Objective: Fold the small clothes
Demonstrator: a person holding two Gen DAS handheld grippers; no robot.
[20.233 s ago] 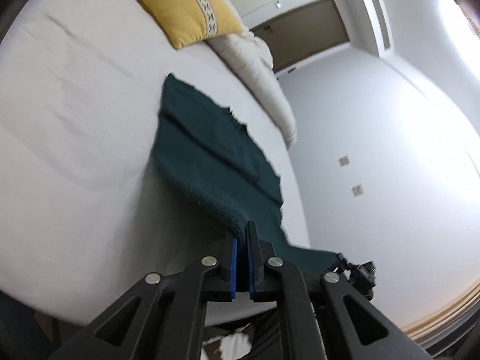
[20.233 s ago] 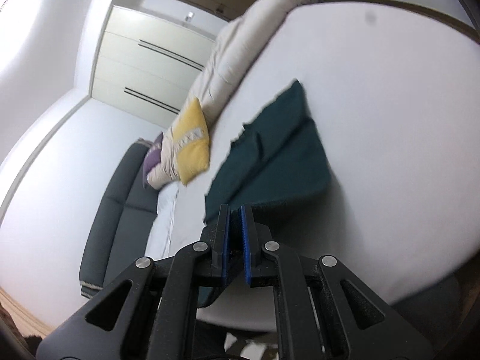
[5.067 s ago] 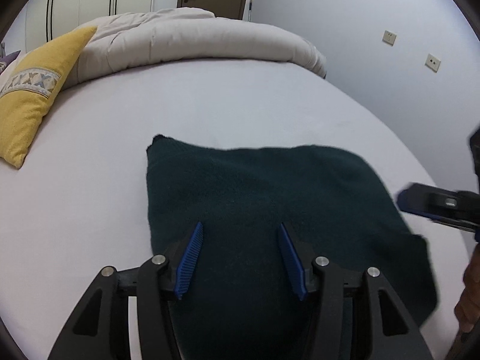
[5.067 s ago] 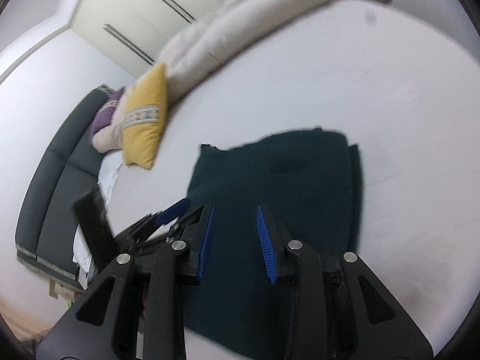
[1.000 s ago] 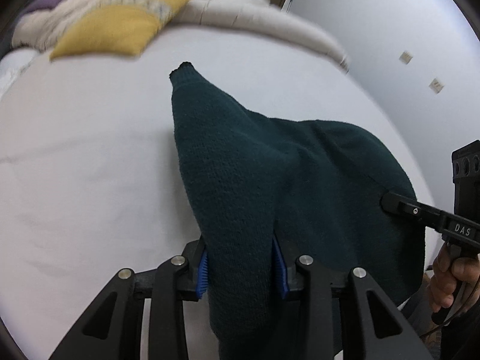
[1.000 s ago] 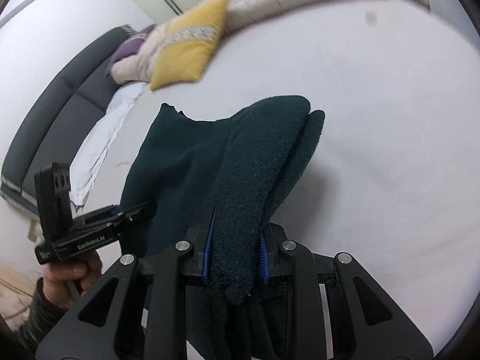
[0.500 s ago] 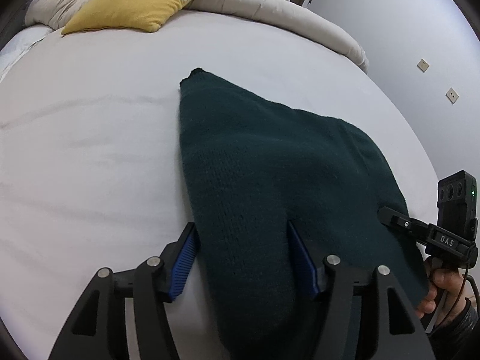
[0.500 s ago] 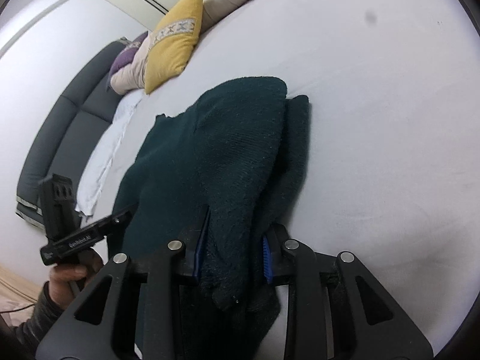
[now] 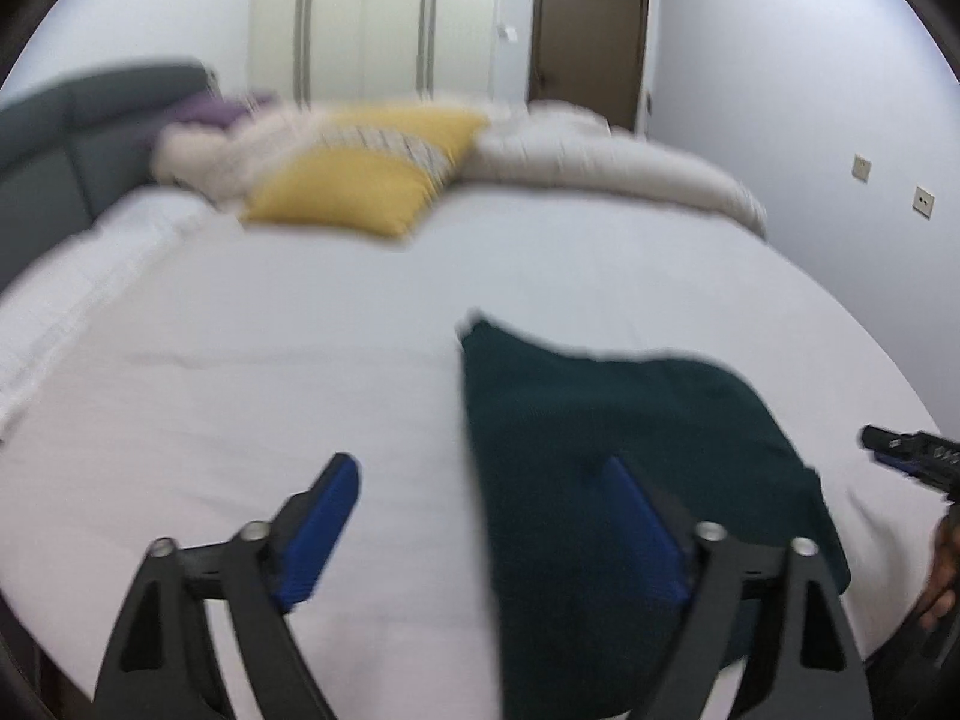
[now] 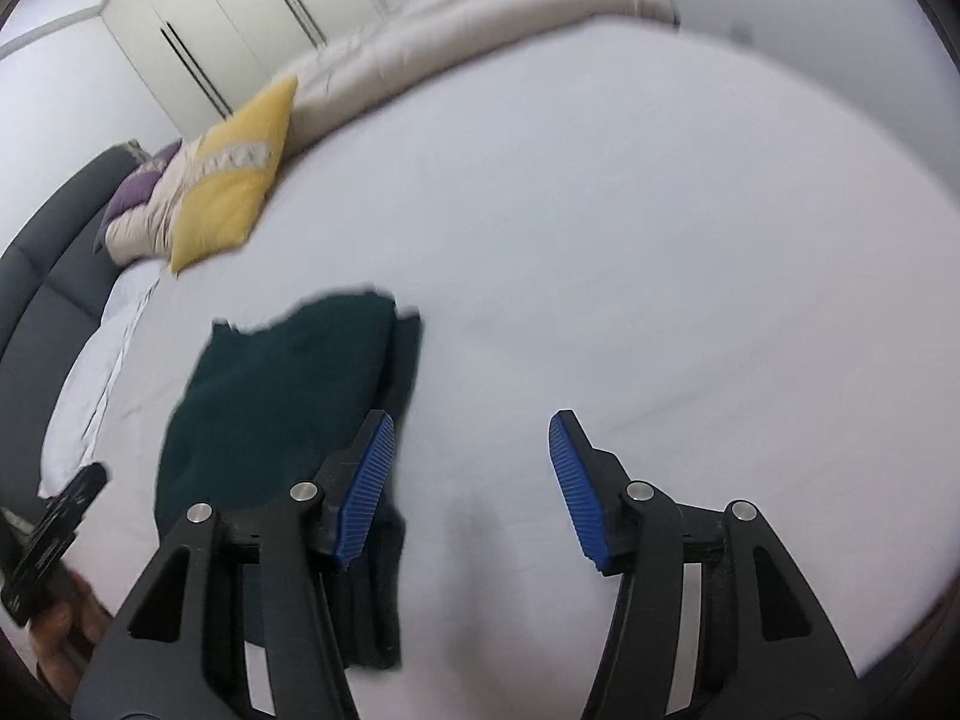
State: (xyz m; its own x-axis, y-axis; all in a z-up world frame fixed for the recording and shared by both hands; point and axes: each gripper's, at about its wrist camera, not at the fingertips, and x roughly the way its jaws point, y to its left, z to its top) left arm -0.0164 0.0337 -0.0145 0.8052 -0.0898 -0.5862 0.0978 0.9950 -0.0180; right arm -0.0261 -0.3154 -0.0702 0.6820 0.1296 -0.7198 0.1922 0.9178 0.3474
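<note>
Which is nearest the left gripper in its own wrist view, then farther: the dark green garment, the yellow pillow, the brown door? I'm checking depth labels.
1. Dark green garment, on the bed right by the left gripper, partly under its right finger.
2. Yellow pillow, at the far side of the bed, left.
3. Brown door, in the back wall.
</note>
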